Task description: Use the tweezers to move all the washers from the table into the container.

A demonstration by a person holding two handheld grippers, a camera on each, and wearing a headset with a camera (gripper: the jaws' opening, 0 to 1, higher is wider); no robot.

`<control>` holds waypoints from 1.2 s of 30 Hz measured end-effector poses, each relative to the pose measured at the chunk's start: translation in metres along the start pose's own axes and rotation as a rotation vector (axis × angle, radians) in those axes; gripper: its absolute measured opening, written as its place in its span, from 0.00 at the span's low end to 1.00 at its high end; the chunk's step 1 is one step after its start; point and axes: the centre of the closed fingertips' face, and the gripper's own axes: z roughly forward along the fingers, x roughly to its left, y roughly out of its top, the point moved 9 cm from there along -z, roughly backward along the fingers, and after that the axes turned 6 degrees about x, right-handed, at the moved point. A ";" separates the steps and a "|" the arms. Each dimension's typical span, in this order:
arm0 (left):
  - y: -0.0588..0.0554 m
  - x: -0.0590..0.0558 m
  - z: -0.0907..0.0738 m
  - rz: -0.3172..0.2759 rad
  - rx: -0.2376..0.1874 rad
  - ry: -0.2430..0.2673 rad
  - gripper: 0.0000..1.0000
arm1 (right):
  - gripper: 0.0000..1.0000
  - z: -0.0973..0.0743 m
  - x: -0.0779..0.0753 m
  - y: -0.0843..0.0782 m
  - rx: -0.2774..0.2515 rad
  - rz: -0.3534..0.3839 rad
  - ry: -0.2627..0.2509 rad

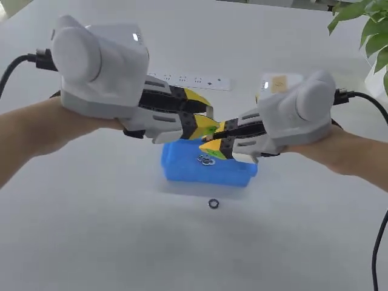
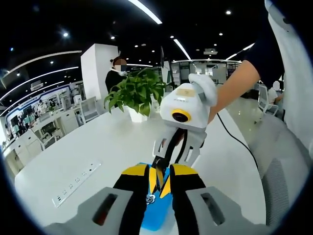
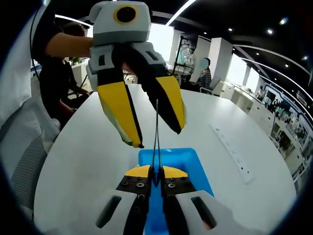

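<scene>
1. Head view: both grippers meet tip to tip above a blue container (image 1: 182,173) on the white surface (image 1: 109,242). The left gripper (image 1: 211,120) comes in from the left and the right gripper (image 1: 212,140) from the right. A few washers (image 1: 206,160) lie inside the container. One more washer (image 1: 213,204) lies on the surface just in front of it, apart from its wall. How far either pair of jaws stands apart cannot be told from this angle.
2. Left gripper view: the left gripper's own yellow-tipped jaws rise with a narrow gap between them, and the container shows below. The right gripper faces them head-on, its tips reaching toward that gap. A power strip (image 2: 76,183) lies on the surface, and a potted plant (image 2: 137,93) stands farther back.
3. Right gripper view: the right jaws are pressed together on the tweezers (image 3: 157,147), thin and dark, which run forward above the container. The left jaws stand partly spread, one on each side of the tweezers. They do not visibly touch the tweezers, and they grip nothing.
</scene>
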 end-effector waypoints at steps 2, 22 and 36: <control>0.000 0.001 0.000 0.001 0.002 0.001 0.20 | 0.08 0.000 0.001 0.001 -0.004 -0.005 0.003; 0.009 -0.006 0.004 0.037 -0.016 -0.071 0.05 | 0.09 -0.002 0.005 0.004 -0.009 -0.036 -0.003; 0.019 -0.005 0.000 0.076 -0.028 -0.055 0.05 | 0.21 -0.014 0.013 0.000 0.026 -0.059 -0.081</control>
